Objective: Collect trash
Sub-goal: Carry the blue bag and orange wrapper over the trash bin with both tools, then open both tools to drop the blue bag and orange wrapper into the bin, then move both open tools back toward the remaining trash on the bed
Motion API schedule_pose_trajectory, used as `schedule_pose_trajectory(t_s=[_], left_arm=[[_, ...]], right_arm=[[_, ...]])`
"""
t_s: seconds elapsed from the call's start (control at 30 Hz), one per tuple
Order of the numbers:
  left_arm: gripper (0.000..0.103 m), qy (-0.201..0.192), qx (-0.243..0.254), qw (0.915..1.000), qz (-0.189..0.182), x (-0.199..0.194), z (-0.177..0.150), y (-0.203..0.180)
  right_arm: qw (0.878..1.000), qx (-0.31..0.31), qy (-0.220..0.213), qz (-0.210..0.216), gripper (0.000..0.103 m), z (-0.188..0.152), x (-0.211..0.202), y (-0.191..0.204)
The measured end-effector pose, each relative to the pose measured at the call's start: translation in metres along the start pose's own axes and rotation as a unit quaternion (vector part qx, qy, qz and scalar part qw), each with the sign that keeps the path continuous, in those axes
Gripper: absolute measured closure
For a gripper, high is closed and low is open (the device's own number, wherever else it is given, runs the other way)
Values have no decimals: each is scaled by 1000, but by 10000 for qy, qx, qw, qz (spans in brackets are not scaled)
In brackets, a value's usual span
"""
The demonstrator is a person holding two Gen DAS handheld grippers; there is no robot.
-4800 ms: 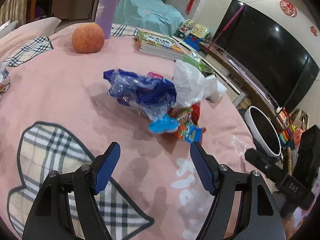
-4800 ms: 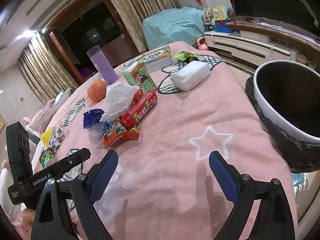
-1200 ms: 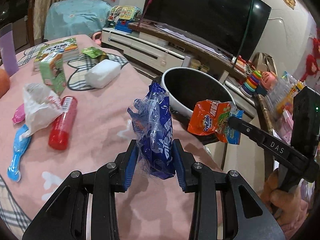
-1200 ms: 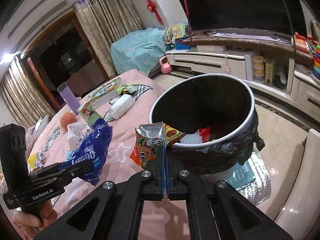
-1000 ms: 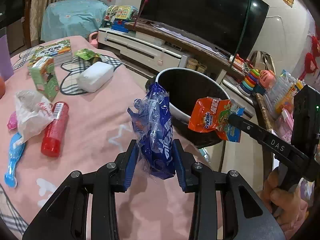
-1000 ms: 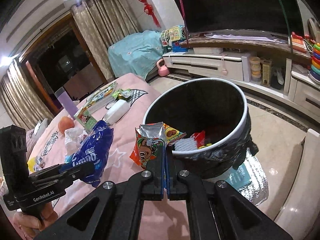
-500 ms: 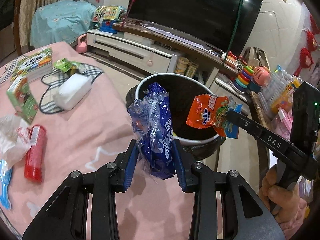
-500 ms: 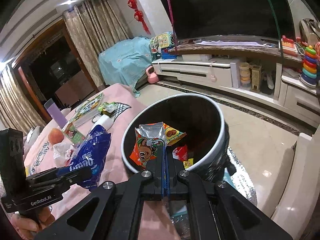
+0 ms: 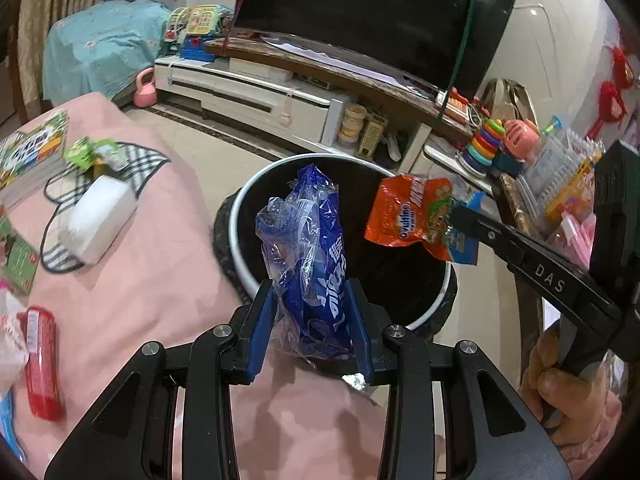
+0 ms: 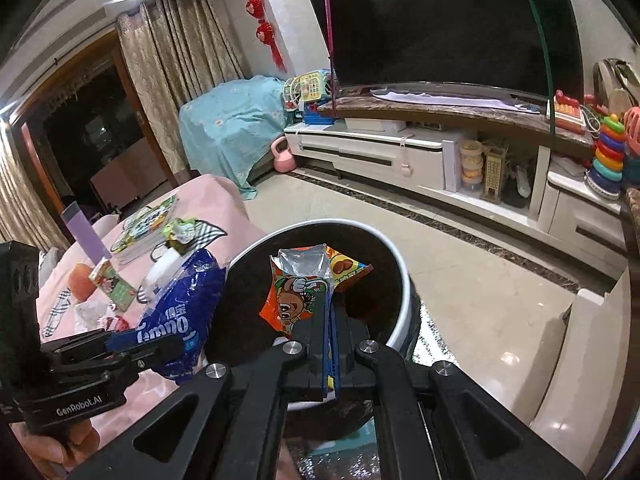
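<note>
The left hand-held gripper [image 9: 311, 322] is clamped on a crumpled blue plastic bag [image 9: 310, 252], which stands up between the blue pads. The right hand-held gripper [image 10: 329, 344] is pinched tight on an orange snack wrapper [image 10: 298, 294]. Both pieces of trash hang over the mouth of the bin [image 9: 240, 216], a round black one with a white rim that stands on the floor just beside the edge of the bed [image 9: 152, 264] with its pink cover.

I judge that the step in hand is the drop into the bin. To do it well, each piece should be fully inside the white rim before the jaws let go, because both are light and may drift or stick to the pads. The blue bag looks nearer to the rim on the bed side, so it may need to go a little more toward the middle. A small shake after release can help if the plastic clings.

More trash waits on the bed near its left edge in the left wrist view: a red tube [image 9: 40, 360] and a white crumpled bag [image 9: 10, 344], which is cut off by the picture border. The inside of the bin is dark, and I cannot tell how full it is. Only part of the person's hand [image 9: 568, 396] under the right gripper shows.
</note>
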State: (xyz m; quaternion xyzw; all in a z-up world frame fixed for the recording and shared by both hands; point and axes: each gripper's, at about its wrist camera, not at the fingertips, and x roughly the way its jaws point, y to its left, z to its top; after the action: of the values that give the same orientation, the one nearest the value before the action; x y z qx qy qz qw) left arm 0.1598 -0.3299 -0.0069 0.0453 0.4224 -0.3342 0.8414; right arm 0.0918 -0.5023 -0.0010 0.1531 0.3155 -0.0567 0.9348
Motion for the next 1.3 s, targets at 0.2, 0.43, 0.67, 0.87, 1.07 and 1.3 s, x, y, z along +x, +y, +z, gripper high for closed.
schedule_pose_trajectory(t_s=[0.2,0.43,0.67,0.87,1.07,1.3], left_arm=[[68,96,62,9999,5,12,6,-6],[61,149,102,9998,56,20,13,-7],[40,135,88,9999,62,19,12,-7],[34,-33,-46,9999,102,3,2,1],[25,-364,-565,9970,386,-29,-29,26],[25,-509,-1057,9916,551,-65,-67,63]], right_arm=[[9998,-126,132,-92,102,8,12,-3],[9994,-125,302,-88,99,8,25,-10],[9994,48,336,-43,95,11,29,-16],[9995,207,239,32,73,9,17,-18],[9986,387,134,348,32,-1,0,-6],[9969,227,129,737,18,-23,-12,34]])
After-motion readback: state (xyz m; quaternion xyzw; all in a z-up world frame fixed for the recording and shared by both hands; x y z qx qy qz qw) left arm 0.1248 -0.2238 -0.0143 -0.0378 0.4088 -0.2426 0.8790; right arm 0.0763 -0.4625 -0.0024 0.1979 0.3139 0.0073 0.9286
